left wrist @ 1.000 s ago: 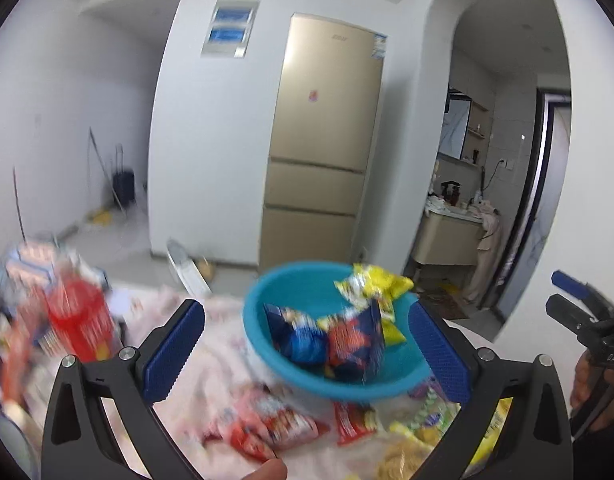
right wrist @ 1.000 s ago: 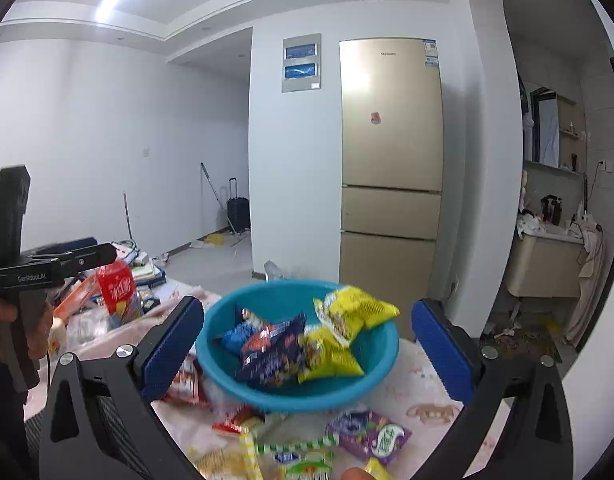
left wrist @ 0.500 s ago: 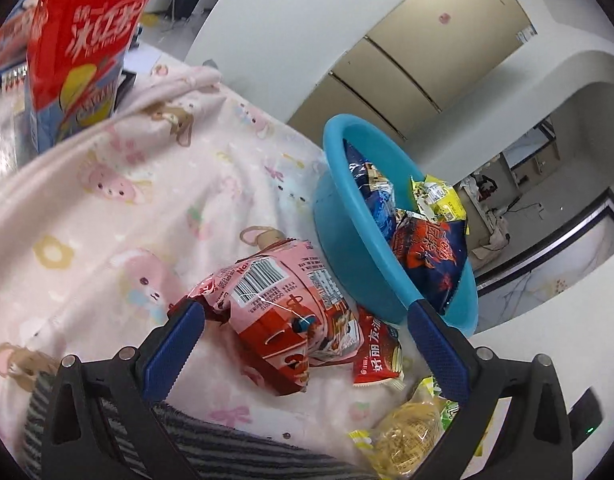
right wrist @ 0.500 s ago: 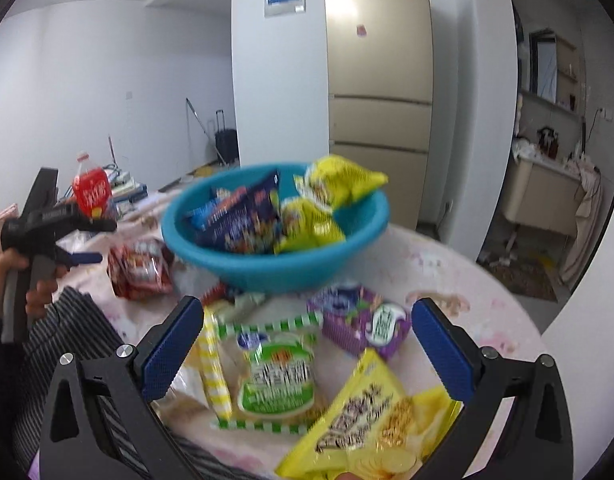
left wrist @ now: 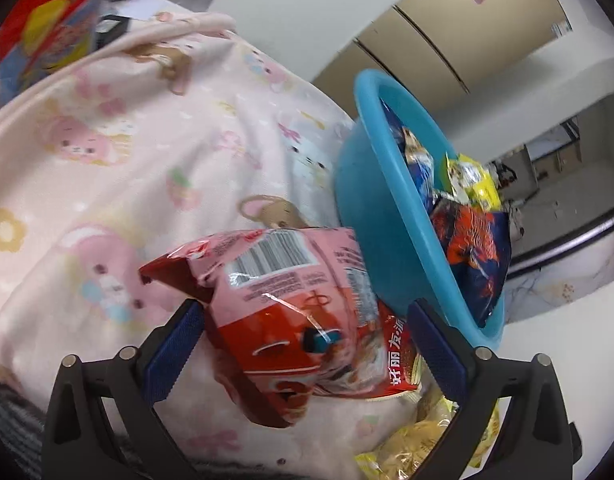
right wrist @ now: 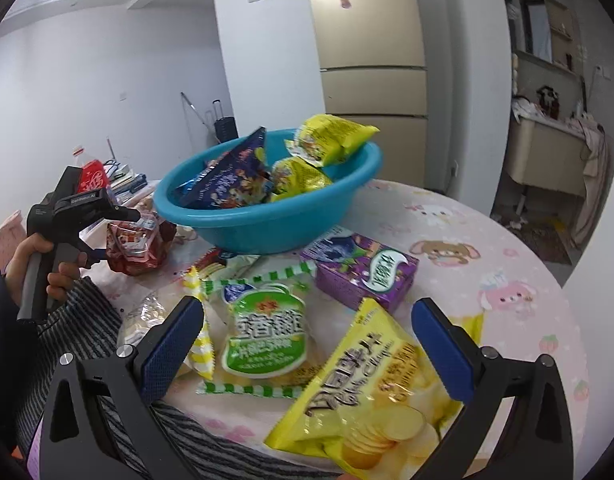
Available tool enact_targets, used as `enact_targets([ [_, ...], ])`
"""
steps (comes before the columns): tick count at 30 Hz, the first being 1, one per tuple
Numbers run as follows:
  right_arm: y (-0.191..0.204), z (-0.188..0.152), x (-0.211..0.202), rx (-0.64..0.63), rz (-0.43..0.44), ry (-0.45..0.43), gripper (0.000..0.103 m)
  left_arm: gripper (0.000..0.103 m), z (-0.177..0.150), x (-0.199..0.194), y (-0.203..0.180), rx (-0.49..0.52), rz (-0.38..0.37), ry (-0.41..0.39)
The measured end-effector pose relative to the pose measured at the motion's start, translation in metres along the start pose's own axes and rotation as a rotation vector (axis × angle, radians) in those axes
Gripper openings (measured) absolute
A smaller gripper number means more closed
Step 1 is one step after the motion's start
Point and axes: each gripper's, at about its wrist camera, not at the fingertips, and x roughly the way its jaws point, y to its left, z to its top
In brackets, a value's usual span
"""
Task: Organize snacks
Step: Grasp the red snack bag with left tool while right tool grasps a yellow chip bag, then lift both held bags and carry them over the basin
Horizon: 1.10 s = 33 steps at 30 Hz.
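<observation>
The left gripper [left wrist: 303, 344] is pointed down at a red and pink snack bag [left wrist: 291, 320], which lies on the pink printed tablecloth [left wrist: 119, 148] just beside the blue bowl [left wrist: 391, 216]. The bag is positioned between the two blue pads [left wrist: 173, 344], and the jaws are closing around it. The left pad appears to be at the bag's edge, but firm contact on both sides cannot be confirmed (the right pad is seen with a small gap).

In the right wrist view, the left gripper [right wrist: 103, 236] is seen held in a hand [right wrist: 39, 264], with its tips at the same snack bag [right wrist: 137, 246] to the left of the bowl [right wrist: 267, 220].

The blue bowl is loaded with a dark blue bag [right wrist: 231, 178] and two yellow bags [right wrist: 331, 138], which stand partly above the rim.

The right gripper [right wrist: 307, 340] is held above the table with its jaws wide apart; nothing is clamped between them. Below and between its fingers lie a green and white packet [right wrist: 265, 336] and a yellow chip bag [right wrist: 367, 384]. A purple box [right wrist: 359, 276] is placed just behind these, close to the bowl's base. A striped sleeve [right wrist: 79, 328] is visible at the lower left.
</observation>
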Motion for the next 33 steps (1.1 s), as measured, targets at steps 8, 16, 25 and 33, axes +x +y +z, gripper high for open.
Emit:
enact_targets([
  [8,-0.047,-0.021,-0.003,0.207,-0.064,0.035,0.103,0.074,-0.015,0.002,-0.010,0.090,-0.008,-0.073],
  [16,-0.075,-0.032,-0.019,0.382,-0.067,0.023,0.103,0.073,-0.018,-0.021,-0.011,0.120,-0.037,-0.146],
  [25,-0.092,-0.052,-0.016,0.574,0.005,0.032,0.103,0.073,-0.018,-0.042,-0.007,0.108,-0.051,-0.194],
  [33,-0.099,-0.052,0.019,0.602,0.042,0.106,0.103,0.073,-0.022,-0.055,-0.007,0.121,-0.055,-0.228],
])
